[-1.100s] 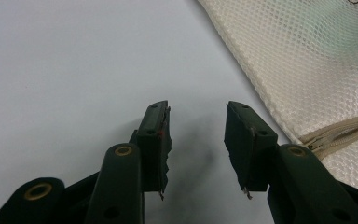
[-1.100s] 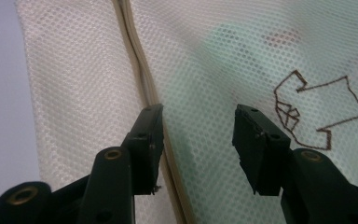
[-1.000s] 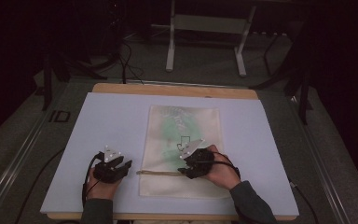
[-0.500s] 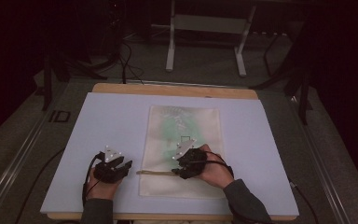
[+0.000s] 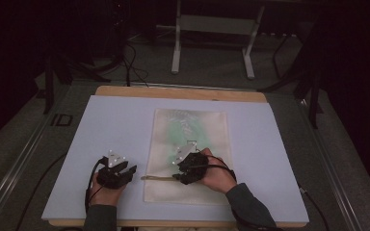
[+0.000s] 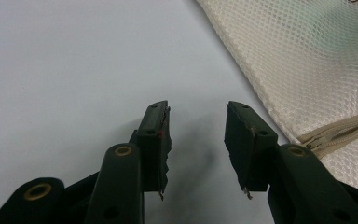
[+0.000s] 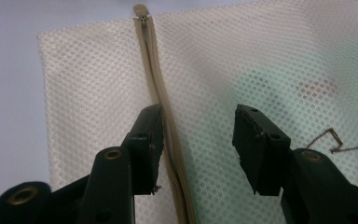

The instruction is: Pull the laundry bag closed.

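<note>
Looking down at this cream-coloured flat mesh zip bag [image 5: 190,159] lying in the middle of the pale lilac-blue table mat [image 5: 120,120], I'd bet it's super light and floppy, the kind of soft netting that bunches and slides on the smooth mat the second you tug it. There's something pale green inside [image 7: 279,70], can't tell what, looks thin and soft too. My right gripper [image 7: 196,140] hovers low over the near part of the bag, jaws a good way apart and holding nothing, with the beige zipper strip [image 7: 161,98] running up just inside its left jaw. The little zip pull tab [image 7: 141,10] sits at the far end of that strip, right at the bag's edge, and honestly that's the only sensible thing to pinch; the mesh itself would just wrinkle. My left gripper [image 6: 196,140] is parked over bare mat just beside the bag's left edge, also gaping open and empty, with the zipper end [image 6: 340,130] off to one side of it. I'd guess one gripper has to pin the fabric near the zip while the other pulls, otherwise the whole bag just travels. Nothing on the mat is in the way. There's a thin wiry squiggle [image 7: 331,140] on the mesh by my right jaw, no clue what it is. Beyond the table there's only dark floor and a grey metal stand [image 5: 214,29].
</note>
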Tool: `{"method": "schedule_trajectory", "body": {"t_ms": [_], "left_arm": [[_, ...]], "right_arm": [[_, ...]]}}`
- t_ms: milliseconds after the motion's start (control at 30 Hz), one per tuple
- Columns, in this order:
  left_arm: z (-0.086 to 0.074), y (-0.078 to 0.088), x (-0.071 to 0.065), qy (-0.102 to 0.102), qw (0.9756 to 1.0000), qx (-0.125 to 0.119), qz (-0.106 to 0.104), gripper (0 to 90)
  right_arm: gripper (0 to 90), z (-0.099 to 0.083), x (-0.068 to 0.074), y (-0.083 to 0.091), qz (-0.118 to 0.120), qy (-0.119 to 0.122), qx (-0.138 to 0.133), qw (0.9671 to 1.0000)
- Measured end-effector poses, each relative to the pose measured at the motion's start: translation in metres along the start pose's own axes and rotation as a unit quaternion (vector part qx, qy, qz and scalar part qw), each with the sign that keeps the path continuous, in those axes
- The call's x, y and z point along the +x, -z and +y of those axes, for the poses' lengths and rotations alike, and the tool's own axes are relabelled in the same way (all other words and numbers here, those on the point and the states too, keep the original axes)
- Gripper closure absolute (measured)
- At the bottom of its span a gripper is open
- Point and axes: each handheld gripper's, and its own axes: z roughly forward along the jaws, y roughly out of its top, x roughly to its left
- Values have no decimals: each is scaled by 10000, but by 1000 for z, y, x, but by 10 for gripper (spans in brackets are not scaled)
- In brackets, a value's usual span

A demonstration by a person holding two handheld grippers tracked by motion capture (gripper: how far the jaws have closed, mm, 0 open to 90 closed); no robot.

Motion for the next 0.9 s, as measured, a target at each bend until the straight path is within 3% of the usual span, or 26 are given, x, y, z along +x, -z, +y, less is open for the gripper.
{"method": "schedule_trajectory", "body": {"t_ms": [900], "left_arm": [[1, 2, -1, -81, 9998, -135, -77, 592]], "right_arm": [[524, 23, 14, -19, 228, 343, 97, 9991]]}}
